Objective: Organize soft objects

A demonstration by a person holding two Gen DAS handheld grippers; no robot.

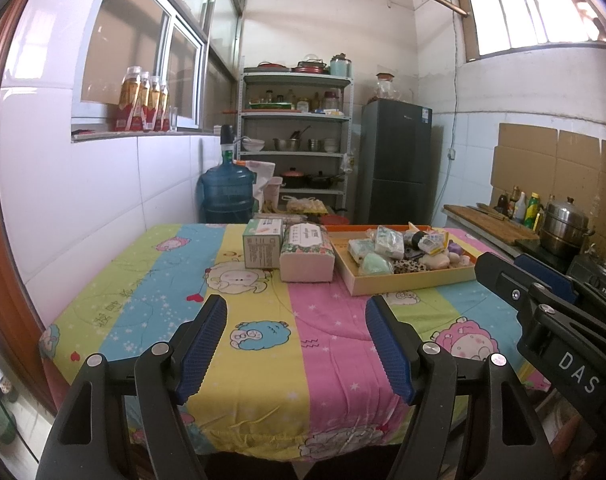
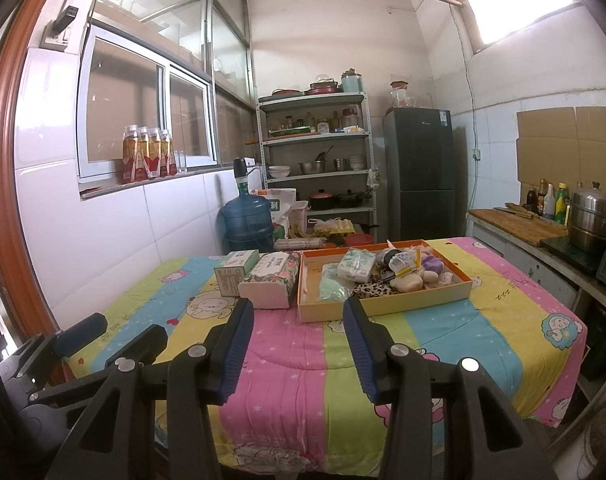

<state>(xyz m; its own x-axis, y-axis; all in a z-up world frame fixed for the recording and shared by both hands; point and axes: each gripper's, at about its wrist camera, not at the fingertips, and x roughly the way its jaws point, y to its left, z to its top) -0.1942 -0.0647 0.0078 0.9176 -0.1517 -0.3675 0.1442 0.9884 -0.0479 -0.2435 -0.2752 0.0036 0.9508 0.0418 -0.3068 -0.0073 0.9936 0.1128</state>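
Note:
An orange tray on the striped cartoon tablecloth holds several soft items: tissue packs, a mint green sponge, a leopard-print cloth and plush pieces. Left of the tray lie a floral tissue pack and a green-white box. My left gripper hovers open over the near table, nothing between its fingers. My right gripper is open and empty just short of the tray; its body shows at right in the left wrist view.
A tiled wall with a window sill of bottles runs along the left. Behind the table stand a water jug, a metal shelf rack and a dark fridge. A counter with a steel steamer pot lies right.

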